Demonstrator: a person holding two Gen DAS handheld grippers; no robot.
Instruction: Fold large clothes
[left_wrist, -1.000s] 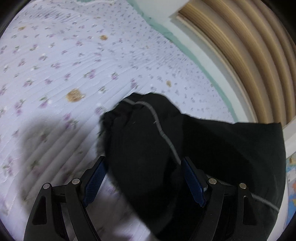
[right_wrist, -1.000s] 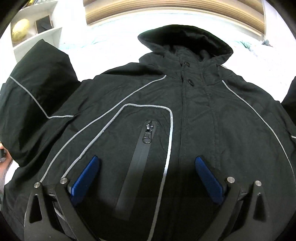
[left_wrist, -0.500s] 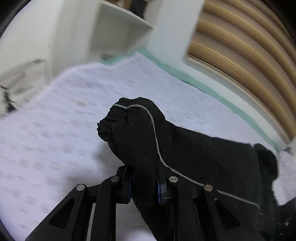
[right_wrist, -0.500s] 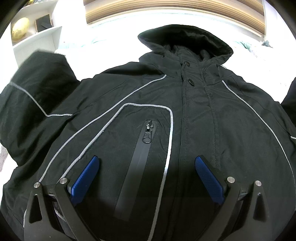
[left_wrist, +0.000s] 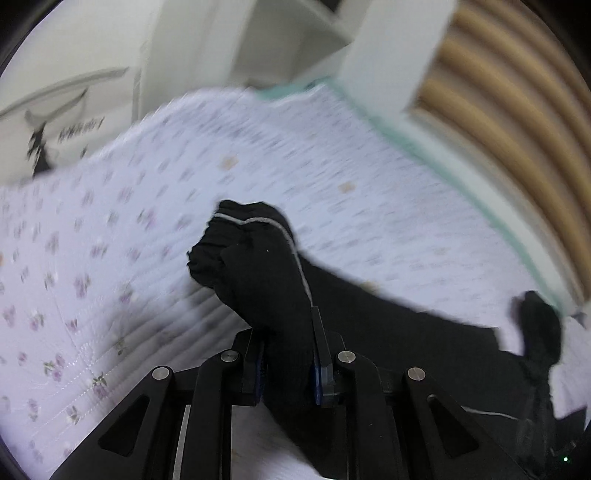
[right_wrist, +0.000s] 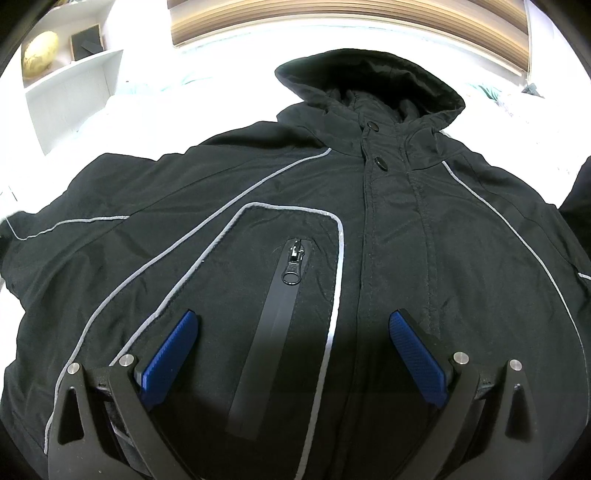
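A black hooded jacket (right_wrist: 388, 229) with thin grey piping lies face up on the bed, hood at the far end. Its left sleeve (left_wrist: 258, 266) is bunched and raised above the quilt, and my left gripper (left_wrist: 288, 354) is shut on it, the cuff end sticking out past the pads. The sleeve trails back to the right toward the jacket body (left_wrist: 424, 354). My right gripper (right_wrist: 291, 350) is open over the jacket's chest, its blue pads (right_wrist: 170, 354) either side of the zipped chest pocket (right_wrist: 291, 266), nothing between them.
A lilac floral quilt (left_wrist: 110, 236) covers the bed. A slatted wooden headboard (left_wrist: 517, 122) runs along the far side, with white shelving (right_wrist: 74, 85) at the corner holding a yellowish globe and a dark box.
My left gripper has closed on the sleeve cuff and lifted it off the quilt, carrying it outward. In the right wrist view the sleeve has drawn out flatter at the left. The right gripper has kept still.
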